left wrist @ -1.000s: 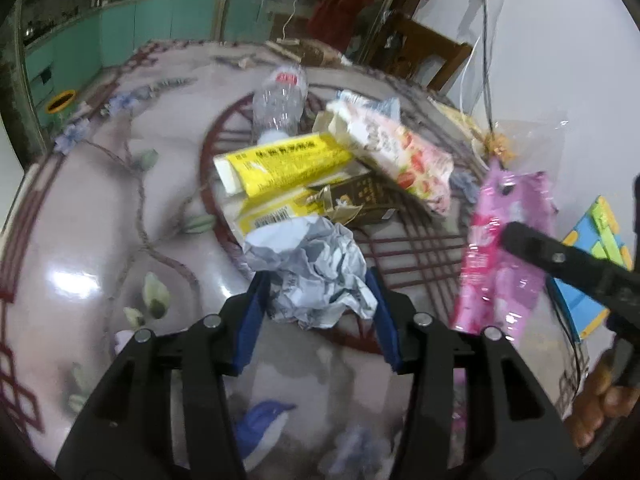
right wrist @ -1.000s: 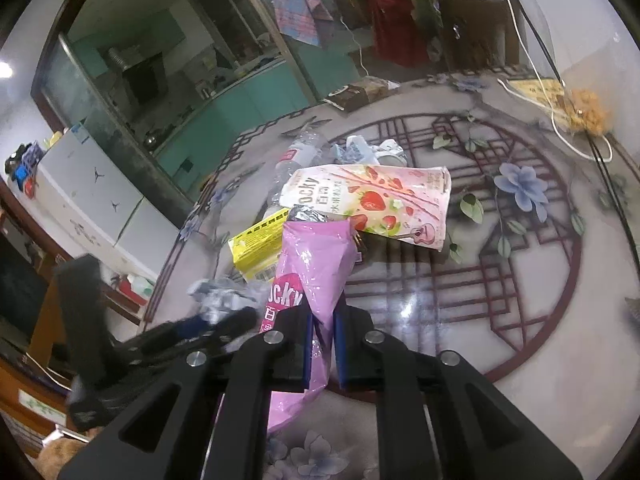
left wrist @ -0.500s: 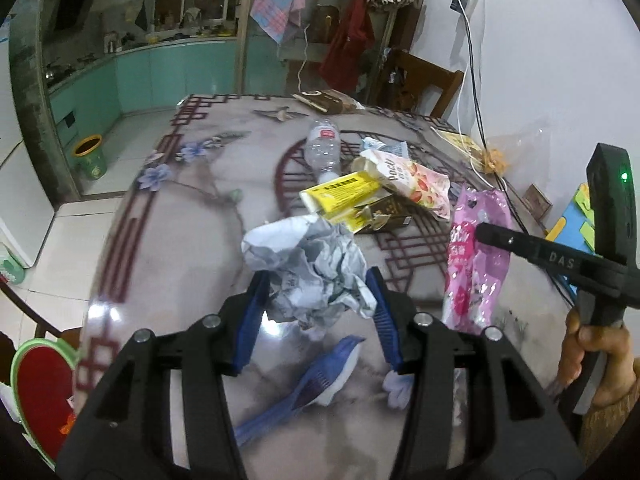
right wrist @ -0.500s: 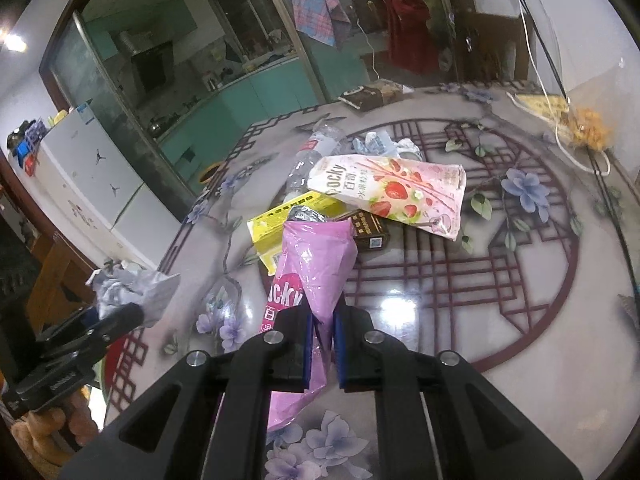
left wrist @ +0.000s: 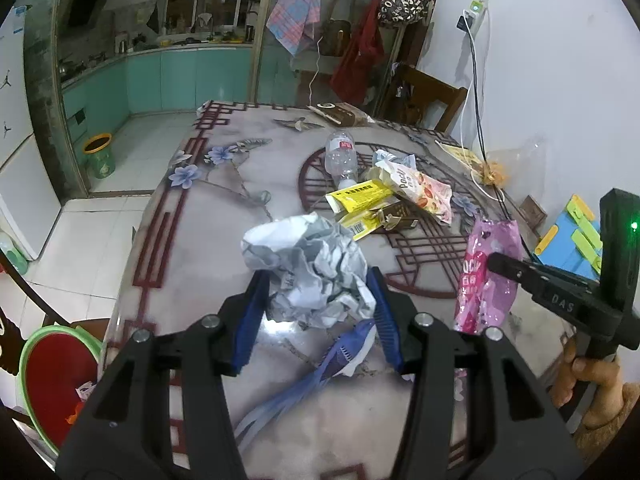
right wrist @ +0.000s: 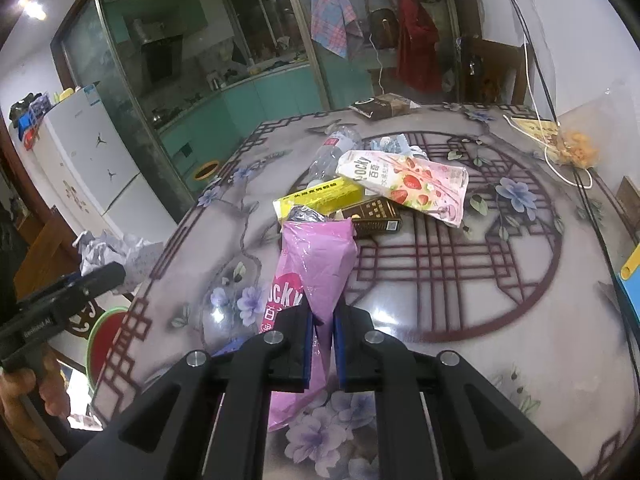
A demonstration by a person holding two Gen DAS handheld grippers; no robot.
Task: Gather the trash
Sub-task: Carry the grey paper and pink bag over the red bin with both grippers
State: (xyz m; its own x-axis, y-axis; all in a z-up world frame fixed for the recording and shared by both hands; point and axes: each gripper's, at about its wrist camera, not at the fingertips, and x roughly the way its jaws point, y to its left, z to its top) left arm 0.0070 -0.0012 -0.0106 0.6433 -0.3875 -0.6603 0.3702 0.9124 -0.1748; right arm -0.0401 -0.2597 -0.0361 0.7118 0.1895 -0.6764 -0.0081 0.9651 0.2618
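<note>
My left gripper [left wrist: 318,300] is shut on a crumpled ball of white-grey paper [left wrist: 308,268], held above the table's near left part. My right gripper [right wrist: 322,320] is shut on a pink Pocky wrapper [right wrist: 314,264], held above the table; the wrapper also shows in the left wrist view [left wrist: 486,272]. On the table lie a yellow box [right wrist: 320,198], a brown carton [right wrist: 374,214], a strawberry Pocky bag [right wrist: 412,182] and a clear plastic bottle [left wrist: 340,154]. The paper ball shows at the left in the right wrist view [right wrist: 112,252].
A red bin with a green rim [left wrist: 48,364] stands on the floor left of the table [left wrist: 224,216]. A brown packet [left wrist: 340,114] lies at the far edge. A cable and clear bag [left wrist: 492,168] lie at the right. A wooden chair [left wrist: 424,96] stands behind.
Both grippers have lifted and pulled back from the trash pile with their loads. The left gripper with the paper ball has moved toward the table's left edge.
</note>
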